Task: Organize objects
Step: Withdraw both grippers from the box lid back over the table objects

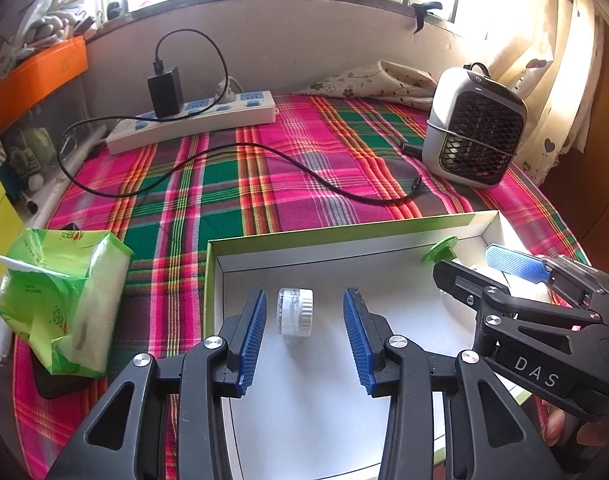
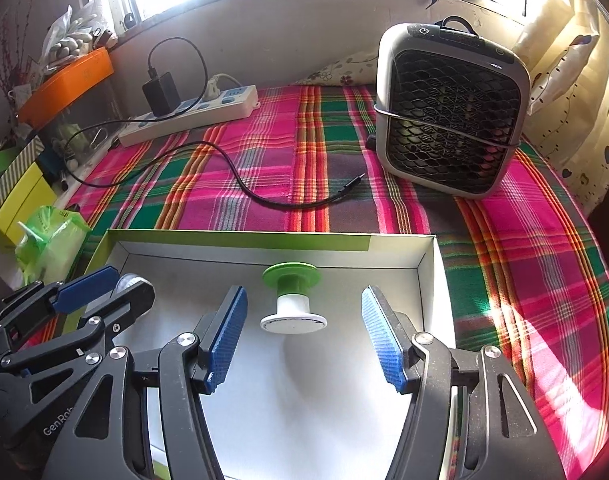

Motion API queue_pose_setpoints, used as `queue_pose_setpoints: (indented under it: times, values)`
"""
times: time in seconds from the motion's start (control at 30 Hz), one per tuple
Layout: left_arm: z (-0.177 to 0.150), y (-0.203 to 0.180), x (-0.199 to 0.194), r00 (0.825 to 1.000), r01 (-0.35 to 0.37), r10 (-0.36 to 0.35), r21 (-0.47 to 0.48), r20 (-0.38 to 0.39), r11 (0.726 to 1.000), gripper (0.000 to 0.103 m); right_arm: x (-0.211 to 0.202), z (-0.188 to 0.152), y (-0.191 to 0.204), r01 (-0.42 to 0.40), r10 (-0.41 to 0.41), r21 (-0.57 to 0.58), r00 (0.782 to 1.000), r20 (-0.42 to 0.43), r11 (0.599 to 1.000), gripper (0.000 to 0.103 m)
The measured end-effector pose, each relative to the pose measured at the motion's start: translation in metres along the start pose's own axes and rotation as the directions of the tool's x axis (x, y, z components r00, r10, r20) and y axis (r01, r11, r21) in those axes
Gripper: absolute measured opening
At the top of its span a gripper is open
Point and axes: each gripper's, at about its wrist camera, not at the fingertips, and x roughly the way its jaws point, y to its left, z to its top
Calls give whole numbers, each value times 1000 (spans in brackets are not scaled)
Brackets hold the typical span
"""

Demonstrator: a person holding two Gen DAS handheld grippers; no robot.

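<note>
The small jar with the white ribbed cap lies on its side on the white floor of the shallow green-edged box, its long axis running left to right in the left wrist view, cap end to the right. The green and white spool lies tipped in the same box near the far wall, its axis running front to back in the right wrist view, white flange towards the camera and green flange against the far side. The left gripper points steeply down into the box, its jaws spread with the jar between them and clear of both blue pads. The right gripper tilts down likewise beside it, its jaws spread around the spool without touching it. "DAS" reads on the right gripper's body, and "GenRob" on the left one's. The box sits on a counter covered by a plaid cloth.
</note>
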Motion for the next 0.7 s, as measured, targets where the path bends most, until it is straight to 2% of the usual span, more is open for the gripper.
queue_pose_setpoints:
  times: [0.7]
  values:
    - [-45,-12,-66,998,-28,27,10,63,1000,38,-66,-39,4,10,-9,-14,997,81,1000,60]
